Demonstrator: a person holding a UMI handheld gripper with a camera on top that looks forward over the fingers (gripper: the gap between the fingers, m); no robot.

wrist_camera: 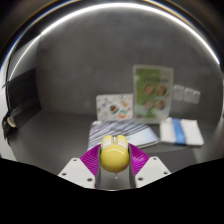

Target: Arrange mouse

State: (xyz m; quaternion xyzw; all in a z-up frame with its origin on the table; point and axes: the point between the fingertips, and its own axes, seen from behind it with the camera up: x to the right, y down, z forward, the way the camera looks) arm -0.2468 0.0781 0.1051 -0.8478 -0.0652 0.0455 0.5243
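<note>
The yellow mouse (pixel 114 153) sits between the claw's (pixel 114 168) purple pads; both fingers press on it.

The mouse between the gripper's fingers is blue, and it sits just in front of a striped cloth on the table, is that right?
Not quite: the gripper view shows the mouse is yellow, not blue. It does sit between the gripper fingers, just in front of the striped cloth on the table.

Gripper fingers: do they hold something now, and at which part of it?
Yes. The fingers hold a small rounded yellow mouse, pressing on its two sides with the purple pads, above the grey table.
</note>
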